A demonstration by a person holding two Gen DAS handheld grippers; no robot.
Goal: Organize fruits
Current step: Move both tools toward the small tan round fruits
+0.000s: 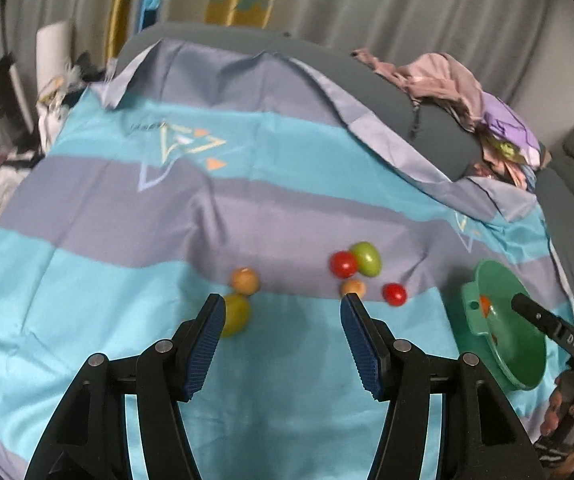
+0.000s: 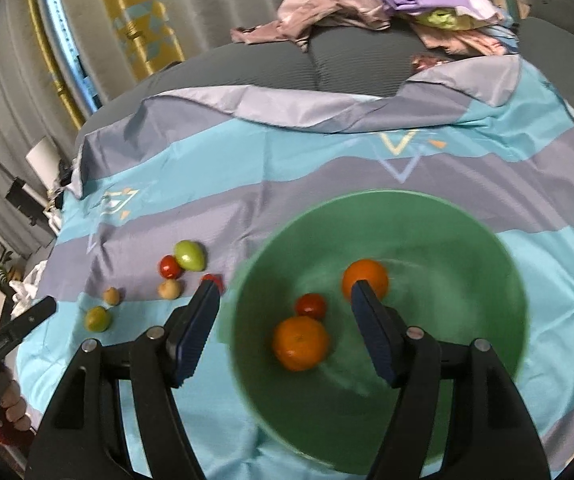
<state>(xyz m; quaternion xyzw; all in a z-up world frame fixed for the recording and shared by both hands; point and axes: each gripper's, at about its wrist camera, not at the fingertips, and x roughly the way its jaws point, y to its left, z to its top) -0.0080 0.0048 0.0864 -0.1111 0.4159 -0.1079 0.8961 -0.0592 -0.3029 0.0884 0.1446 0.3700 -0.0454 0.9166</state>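
Both pairs of tongs nearest, each released and carrying nothing: left gripper jaws spread wide over the cloth, right gripper jaws spread over the bowl. Striped blue-and-grey sheet lies under everything, soft and creased, over a grey cushion. Green bowl sits directly beneath the right tongs, holding two oranges and one red tomato. Loose fruit lies just ahead of the left tongs: green fruit touching the left finger tip, tan fruit just beyond it; ahead of the right finger a second green fruit against a red tomato, small tan one, another red one. Risks, as I judge: round fruit on slack cloth would roll if nudged by a finger instead of straddled; soft tomatoes could burst under a hard squeeze; touching pairs may get pushed apart; bowl may tip on the soft bedding.
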